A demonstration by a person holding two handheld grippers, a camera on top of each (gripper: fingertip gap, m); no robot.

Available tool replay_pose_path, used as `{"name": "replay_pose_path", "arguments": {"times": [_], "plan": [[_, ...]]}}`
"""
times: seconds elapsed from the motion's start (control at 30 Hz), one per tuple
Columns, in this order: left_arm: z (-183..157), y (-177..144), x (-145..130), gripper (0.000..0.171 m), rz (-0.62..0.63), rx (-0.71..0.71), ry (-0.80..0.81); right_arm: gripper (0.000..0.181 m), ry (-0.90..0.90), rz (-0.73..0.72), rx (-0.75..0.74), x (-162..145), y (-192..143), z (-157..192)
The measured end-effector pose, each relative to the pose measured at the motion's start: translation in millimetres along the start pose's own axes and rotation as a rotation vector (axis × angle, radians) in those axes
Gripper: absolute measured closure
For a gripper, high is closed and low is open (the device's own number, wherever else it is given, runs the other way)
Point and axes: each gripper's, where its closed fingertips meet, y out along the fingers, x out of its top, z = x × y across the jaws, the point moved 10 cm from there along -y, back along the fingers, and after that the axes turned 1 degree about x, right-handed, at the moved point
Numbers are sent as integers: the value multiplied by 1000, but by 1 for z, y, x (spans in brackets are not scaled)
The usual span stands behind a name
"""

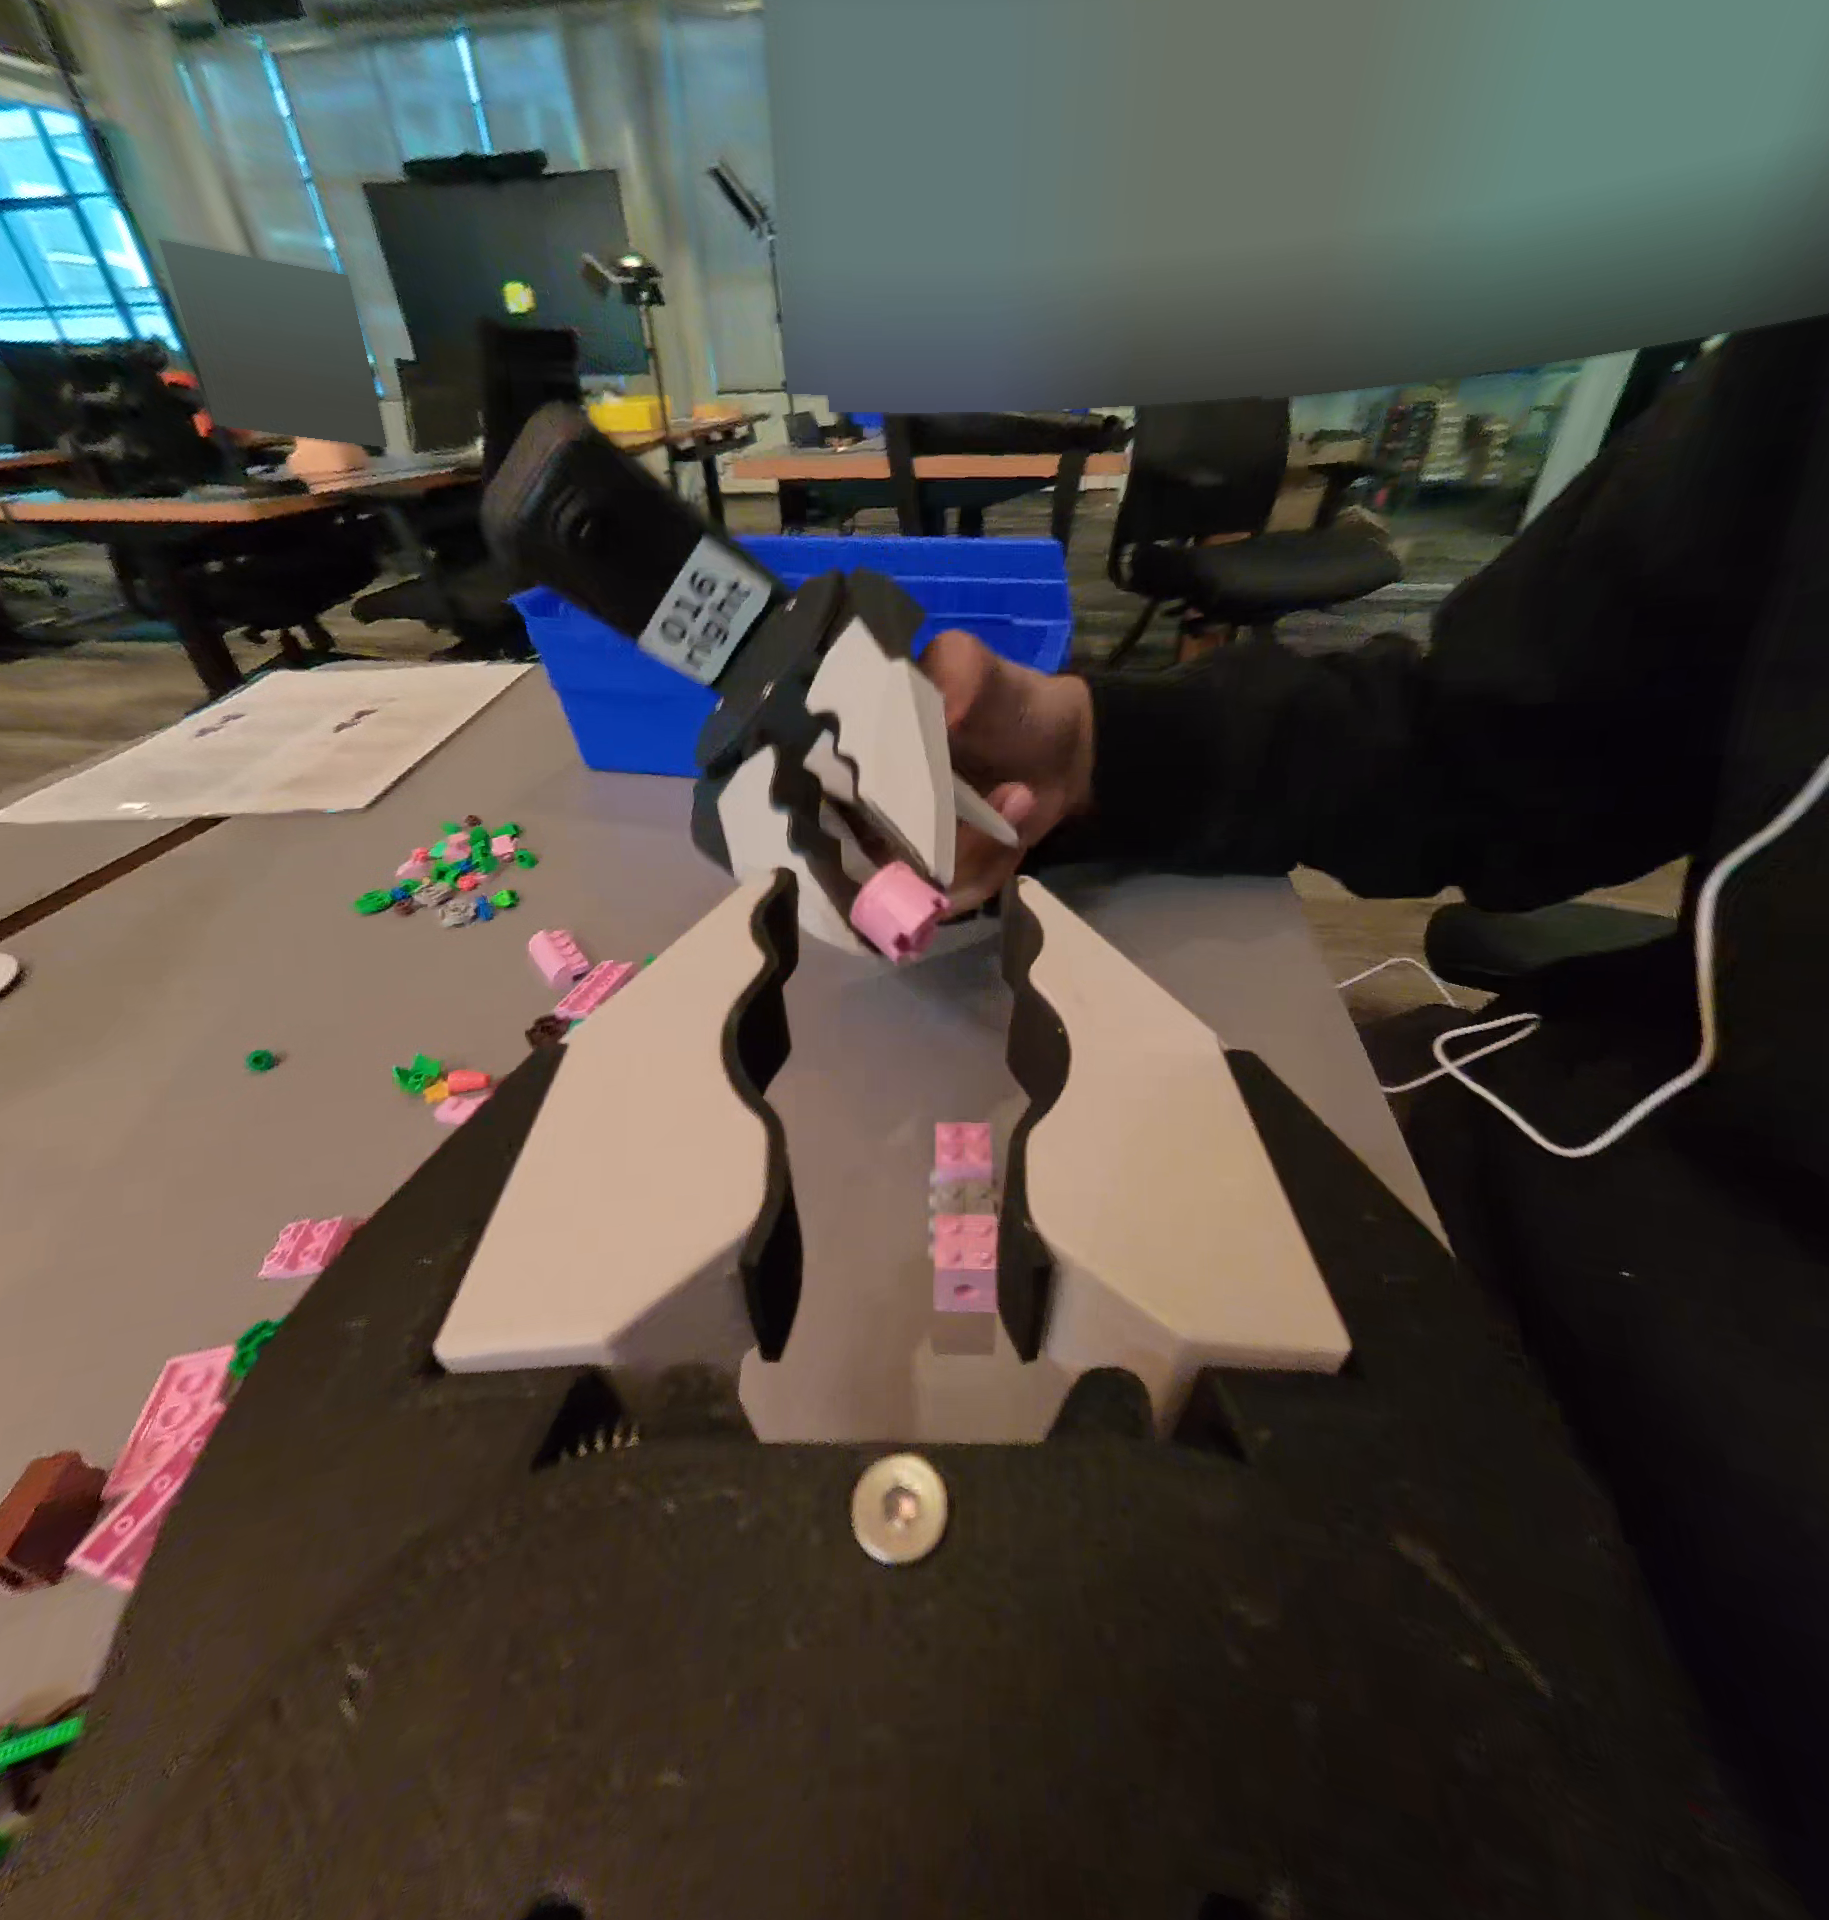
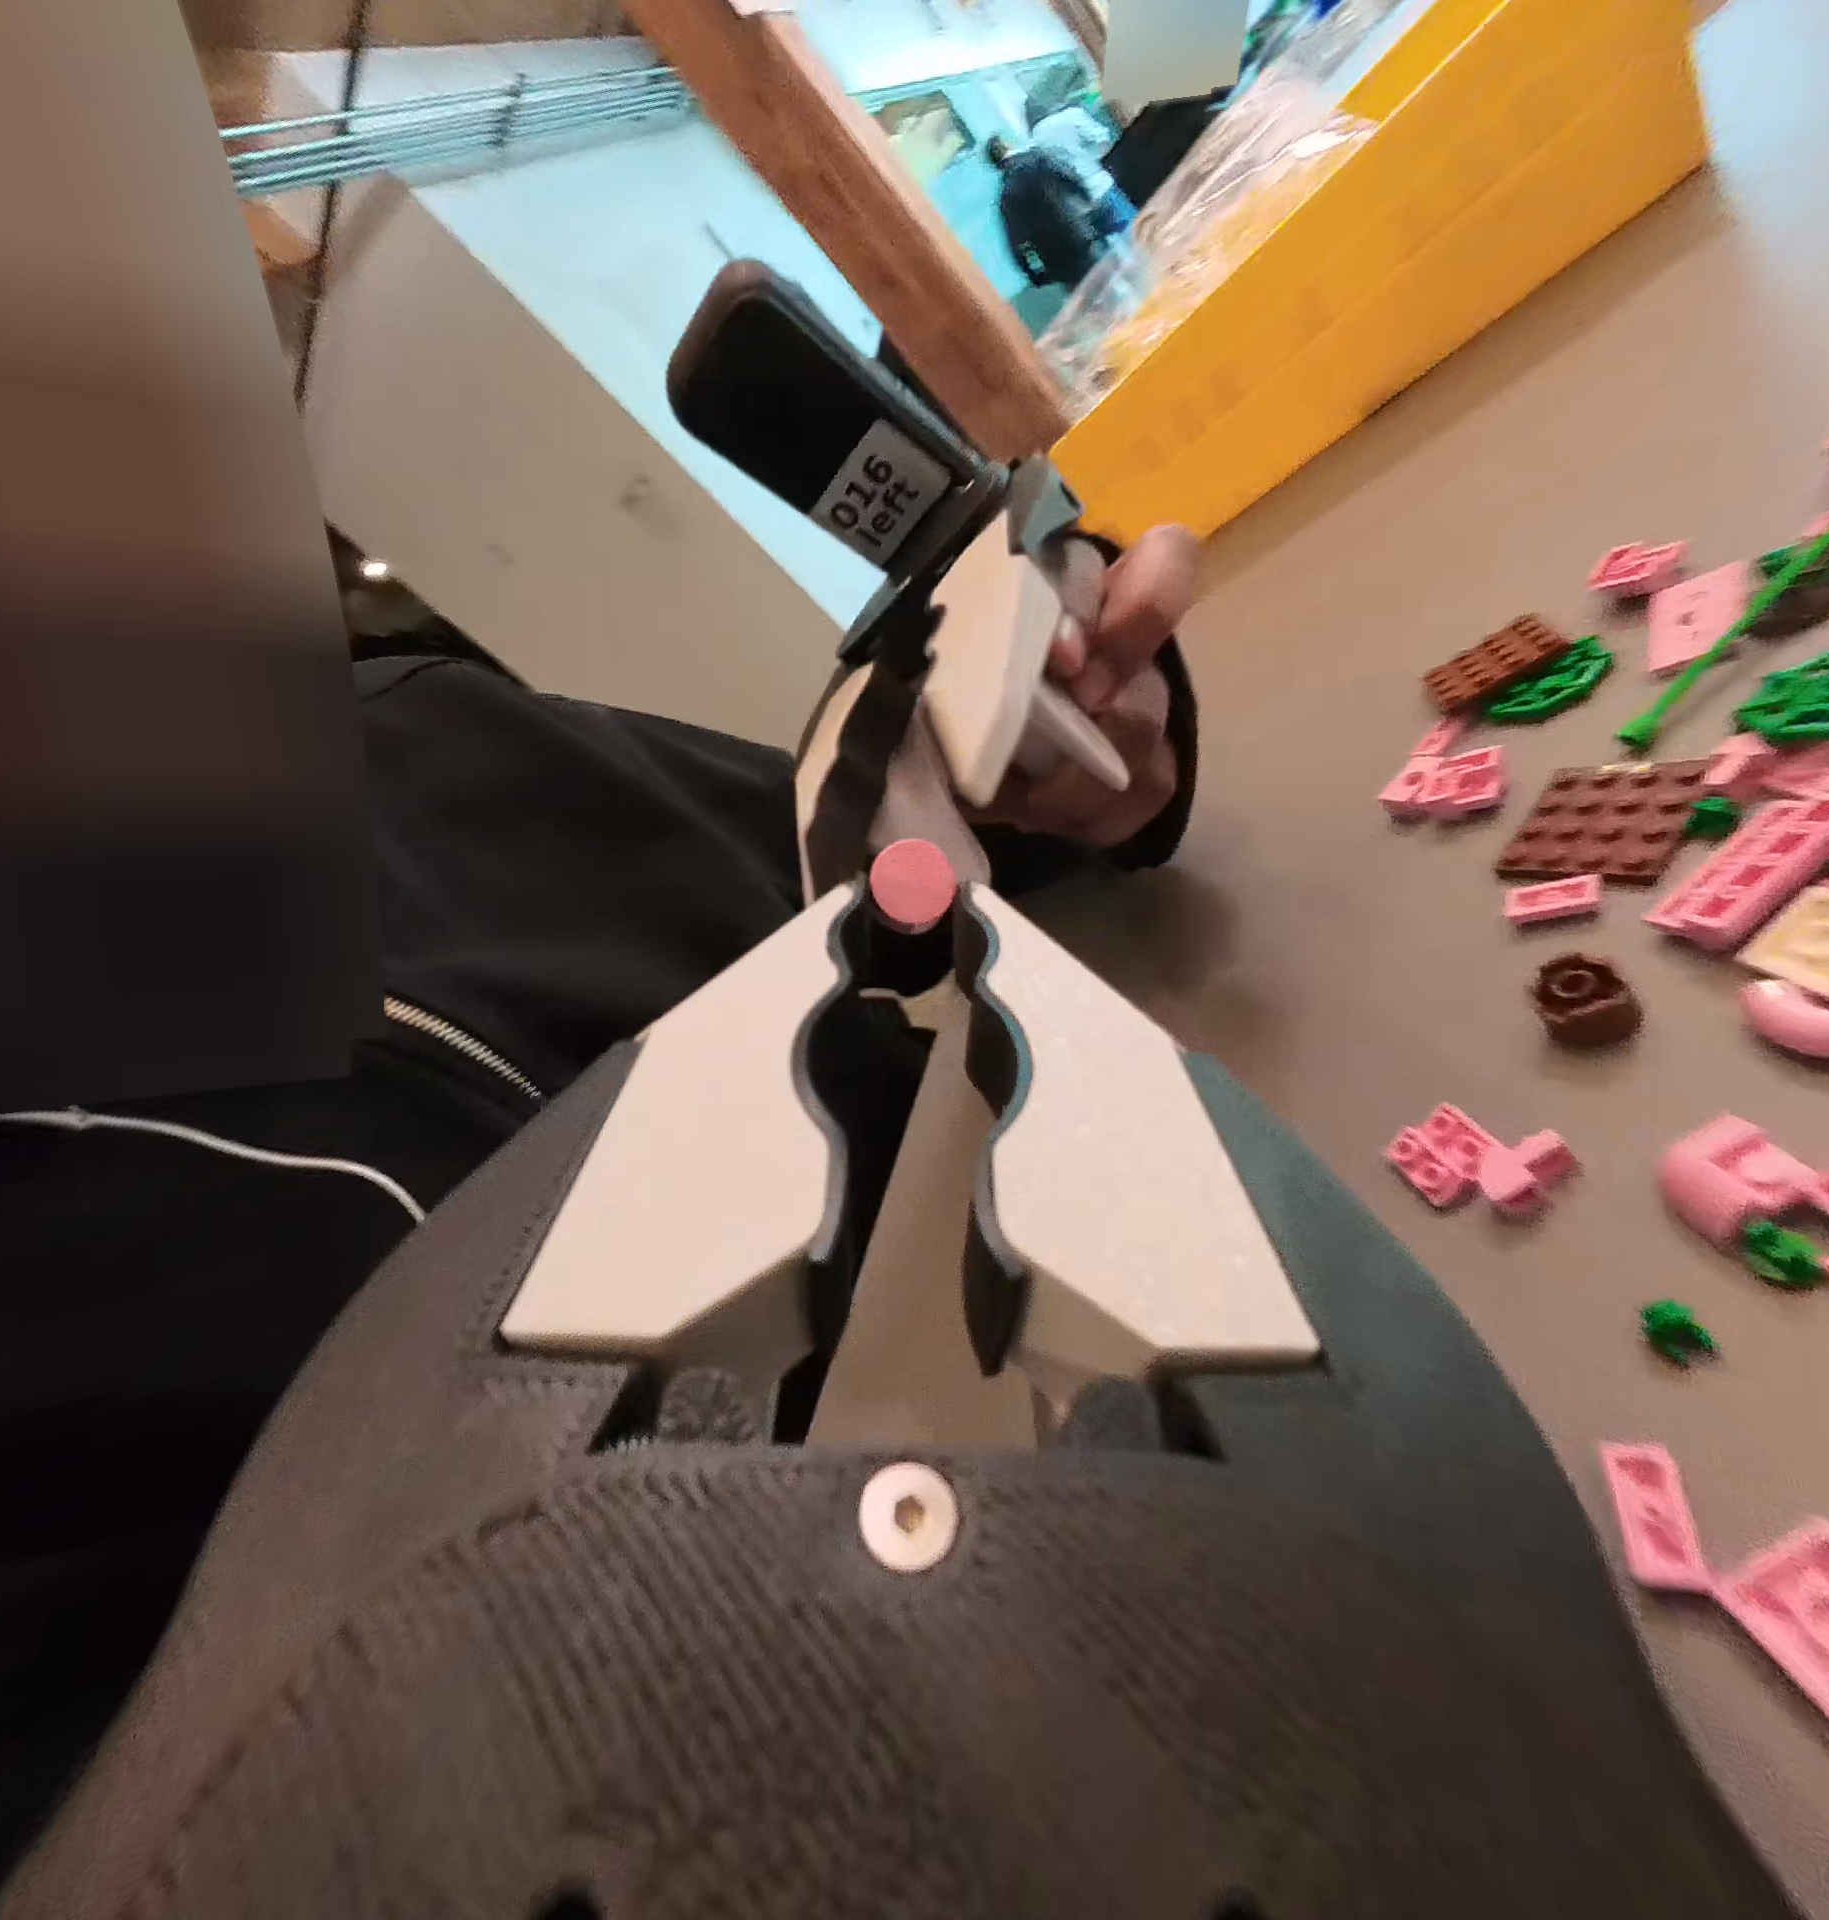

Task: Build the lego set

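Right gripper point(image 2: 912, 902) fingers clamp round pink piece point(image 1: 897, 910) above tabletop point(image 1: 214, 997) near edge — bare surface below. Left gripper point(image 1: 894, 914) fingers wide, pink-grey brick stack point(image 1: 964, 1216) between them.

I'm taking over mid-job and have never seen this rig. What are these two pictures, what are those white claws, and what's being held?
No robot arm here: a person holds a two-finger gripper in each hand, with a camera on each looking along its fingers. The left wrist view shows the left gripper open up close, with a small pink and grey brick stack on the grey table between its fingers. Beyond it, the right gripper pinches a round pink piece. The right wrist view shows that same piece at its own fingertips, shut on it. Loose pink, green and brown bricks lie scattered on the table, with a blue bin behind.
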Motion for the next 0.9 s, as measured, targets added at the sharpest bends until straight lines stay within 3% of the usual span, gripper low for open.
{"name": "replay_pose_path", "arguments": {"times": [0.13,0.4,0.63,0.77,0.9], "plan": [[-5,-1,-1,137,-2,-43,27,167,96,-9,143,-9,3,-5],[-6,7,-12,141,113,-108,-31,167,185,57,181,-21,2,-16],[-7,5,-11,159,99,-136,-41,167,199,25,208,-23,1,-19],[2,-2,-7,159,48,-68,-63,162,39,-69,78,-12,-10,-16],[8,-6,-6,159,30,-10,-82,146,-397,-129,-231,-3,-15,2]]}}
